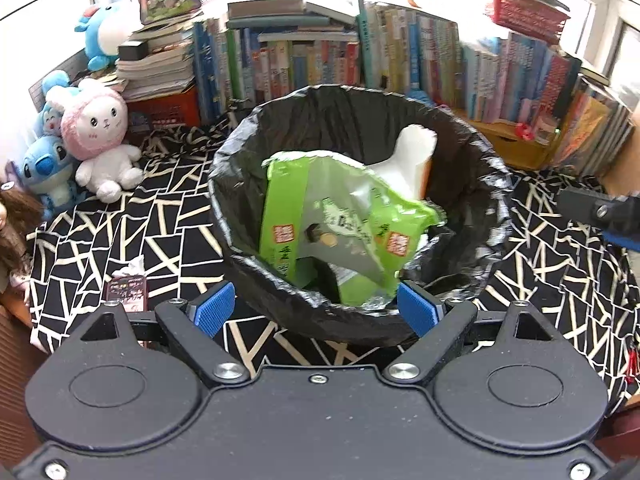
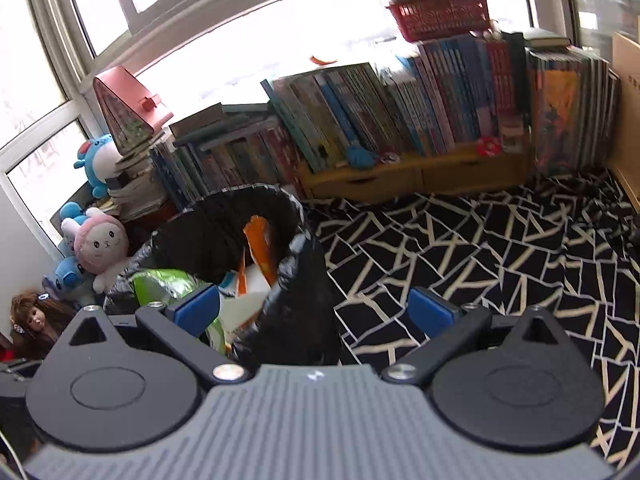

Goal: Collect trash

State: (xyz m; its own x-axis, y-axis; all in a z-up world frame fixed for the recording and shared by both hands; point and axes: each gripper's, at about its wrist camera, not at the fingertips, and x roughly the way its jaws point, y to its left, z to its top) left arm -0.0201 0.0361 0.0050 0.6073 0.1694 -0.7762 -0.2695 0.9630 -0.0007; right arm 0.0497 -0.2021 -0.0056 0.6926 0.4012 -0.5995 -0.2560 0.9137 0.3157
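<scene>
A bin with a black liner (image 1: 472, 160) stands on the patterned cloth. Inside it lie a green wrapper (image 1: 288, 200) and a white piece (image 1: 412, 152). My left gripper (image 1: 316, 308) hovers open over the bin's near rim, and its blue pads (image 1: 214, 310) touch nothing. A dark red packet (image 1: 128, 294) with a crumpled tissue lies on the cloth to the left of the bin. In the right wrist view the bin (image 2: 224, 220) also holds an orange wrapper (image 2: 260, 248) beside the green wrapper (image 2: 168, 284). My right gripper (image 2: 316, 310) stands wide open by the bin's right rim, holding nothing.
Rows of books (image 1: 312, 60) on low wooden drawers (image 2: 400, 180) line the back. Plush toys (image 1: 100, 132) and a doll (image 2: 32, 320) sit at the left. A red basket (image 2: 440, 14) tops the books. Black-and-white cloth (image 2: 480, 260) spreads to the right of the bin.
</scene>
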